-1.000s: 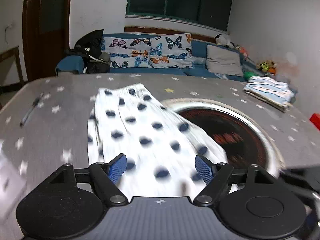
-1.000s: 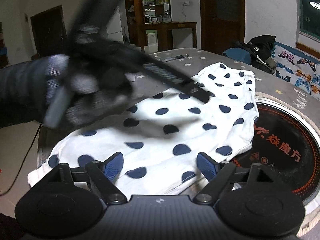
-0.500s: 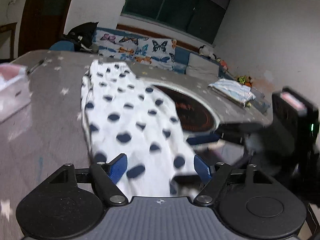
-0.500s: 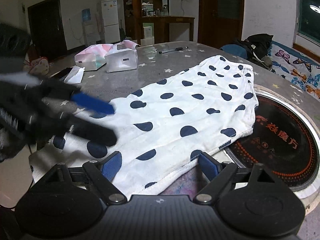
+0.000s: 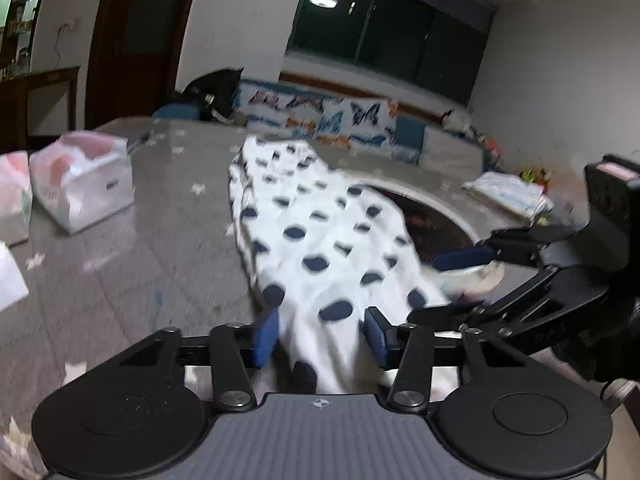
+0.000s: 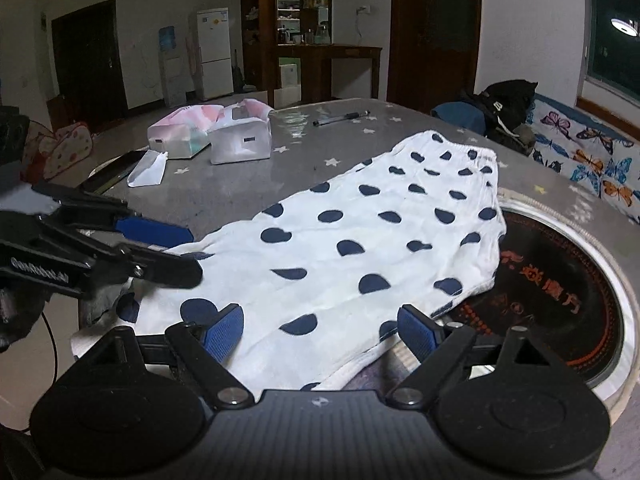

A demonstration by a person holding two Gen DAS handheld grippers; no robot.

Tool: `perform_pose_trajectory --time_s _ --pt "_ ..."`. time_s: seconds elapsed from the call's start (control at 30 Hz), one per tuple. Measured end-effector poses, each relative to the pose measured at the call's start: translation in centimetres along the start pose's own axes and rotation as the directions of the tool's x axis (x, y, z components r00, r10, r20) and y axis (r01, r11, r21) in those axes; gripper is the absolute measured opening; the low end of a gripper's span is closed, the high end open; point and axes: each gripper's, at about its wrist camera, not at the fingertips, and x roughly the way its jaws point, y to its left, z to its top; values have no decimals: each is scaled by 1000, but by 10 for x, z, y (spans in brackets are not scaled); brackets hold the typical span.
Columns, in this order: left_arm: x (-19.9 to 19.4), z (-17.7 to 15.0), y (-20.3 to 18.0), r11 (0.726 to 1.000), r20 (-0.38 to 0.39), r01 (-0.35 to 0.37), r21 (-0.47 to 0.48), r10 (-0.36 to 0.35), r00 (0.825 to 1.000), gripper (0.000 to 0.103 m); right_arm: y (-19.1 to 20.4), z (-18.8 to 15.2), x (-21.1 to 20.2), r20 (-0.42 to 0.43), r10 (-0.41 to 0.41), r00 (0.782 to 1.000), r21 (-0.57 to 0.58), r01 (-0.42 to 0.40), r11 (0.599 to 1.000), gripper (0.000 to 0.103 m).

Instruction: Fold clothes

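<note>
A white garment with dark blue dots (image 6: pixel 360 248) lies flat on the grey star-patterned table (image 6: pixel 248 188), its far end by the sofa side; it also shows in the left wrist view (image 5: pixel 320 248). My left gripper (image 5: pixel 322 334) is open, with the near hem of the garment between its blue pads; it shows in the right wrist view (image 6: pixel 168 248) at the garment's left corner. My right gripper (image 6: pixel 320 330) is open, low over the near edge of the garment; it shows in the left wrist view (image 5: pixel 452 284) at the right.
A round dark induction plate (image 6: pixel 560 296) is set in the table, partly under the garment. Two tissue packs (image 6: pixel 240 140), a pen (image 6: pixel 340 117) and a paper (image 6: pixel 148 170) lie on the far left. A folded striped cloth (image 5: pixel 508 196) lies at the far right.
My left gripper has swung to the garment's near corner and narrowed its opening around the hem. My right gripper stayed over the near edge.
</note>
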Motion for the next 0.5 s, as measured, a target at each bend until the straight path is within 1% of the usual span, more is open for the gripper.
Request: perform_pose_trajectory --time_s 0.03,0.17,0.23,0.33,0.37,0.43,0.47,0.5 --pt "3 -3 0 1000 -15 -9 4 9 1000 43 0 -2 2 -8 1 1000 2 -1 1000 86" --pt "4 -8 -11 996 -21 -50 75 52 998 43 1 -11 9 -38 3 999 11 -3 1000 86" --pt "4 -7 -15 993 -22 -64 98 67 998 43 1 -13 8 -38 1 999 17 0 1000 86" --pt "-1 -4 -18 992 -10 -67 102 69 998 44 0 -13 -1 -19 -15 1000 15 16 1000 86" --pt "-4 -3 -18 993 -5 -68 101 69 998 46 0 -12 -5 -11 -15 1000 17 15 1000 86" --pt "-8 -1 -19 993 6 -69 96 69 998 60 1 -13 -10 -1 -15 1000 15 16 1000 86" --pt "-10 0 -20 993 10 -68 94 67 998 62 2 -14 -11 -3 -16 1000 12 16 1000 86" --pt "-10 -1 -21 993 11 -69 97 68 998 69 2 -16 -9 -11 -17 1000 12 17 1000 86"
